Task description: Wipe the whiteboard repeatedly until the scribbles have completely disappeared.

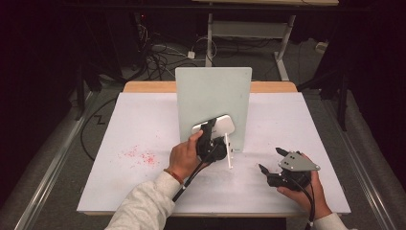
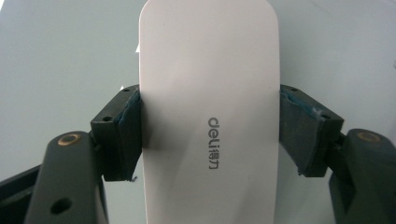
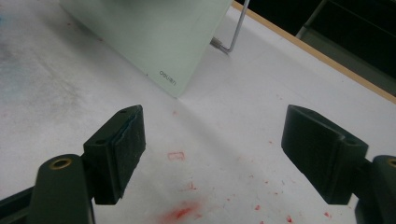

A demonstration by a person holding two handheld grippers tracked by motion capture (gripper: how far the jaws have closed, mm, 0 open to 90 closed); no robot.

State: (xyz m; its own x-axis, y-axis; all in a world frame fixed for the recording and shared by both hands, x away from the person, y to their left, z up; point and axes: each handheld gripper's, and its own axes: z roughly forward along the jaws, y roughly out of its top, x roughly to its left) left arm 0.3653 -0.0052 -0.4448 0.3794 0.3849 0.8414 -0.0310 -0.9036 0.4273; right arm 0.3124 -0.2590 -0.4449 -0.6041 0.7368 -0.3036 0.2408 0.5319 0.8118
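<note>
Left gripper [image 1: 210,139] clamped on the white eraser [image 2: 210,112], pressed against the upright whiteboard [image 1: 213,91]; right gripper [image 1: 273,163] idle, jaws apart, above the table [image 1: 143,124]; wiping apparently underway, finish unclear.

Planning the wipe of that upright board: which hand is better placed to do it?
Left. Its tool is already shut on the white eraser, held against the board. The right tool is open, holding nothing, off to the board's side above the table.
</note>
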